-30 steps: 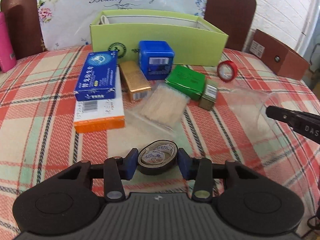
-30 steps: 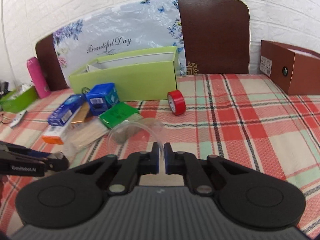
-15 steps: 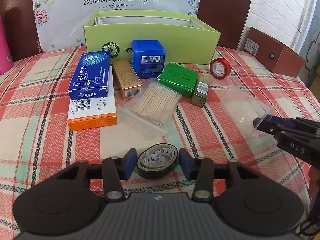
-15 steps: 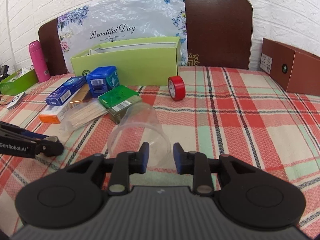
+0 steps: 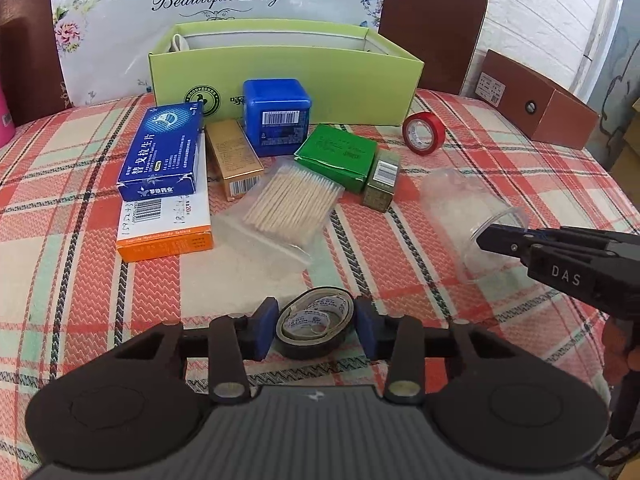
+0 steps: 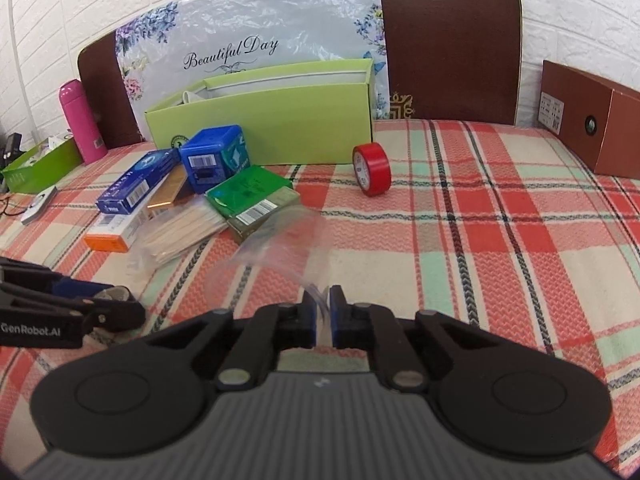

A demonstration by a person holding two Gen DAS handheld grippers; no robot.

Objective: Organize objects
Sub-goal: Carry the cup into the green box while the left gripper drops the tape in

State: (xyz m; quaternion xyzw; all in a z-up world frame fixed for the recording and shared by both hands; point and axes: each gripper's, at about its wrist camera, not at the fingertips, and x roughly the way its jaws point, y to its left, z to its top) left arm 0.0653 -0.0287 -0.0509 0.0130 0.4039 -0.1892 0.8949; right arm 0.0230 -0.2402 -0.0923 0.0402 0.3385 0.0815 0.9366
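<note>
My left gripper [image 5: 316,326] is shut on a black tape roll [image 5: 315,322], held low over the plaid tablecloth [image 5: 80,272]. My right gripper [image 6: 320,312] is shut on the rim of a clear plastic cup [image 6: 280,240] that lies on its side; the cup also shows in the left wrist view [image 5: 468,216] with the right fingers [image 5: 504,240] pinching its rim. The green open box [image 5: 288,68] stands at the back. In front of it lie a blue cube box [image 5: 278,114], a blue flat box [image 5: 162,154], a gold box [image 5: 234,158], a green packet [image 5: 338,154] and a bag of toothpicks [image 5: 288,200].
A red tape roll [image 5: 423,135] stands right of the green box. An orange-and-white box [image 5: 164,222] lies under the blue flat box. A brown carton [image 5: 536,106] sits at the far right, a pink bottle [image 6: 78,120] and a green tray [image 6: 36,166] at the far left.
My right gripper opened, then closed on the cup's rim, with the cup lying on its side. My left gripper kept the black tape and drew back slightly.
</note>
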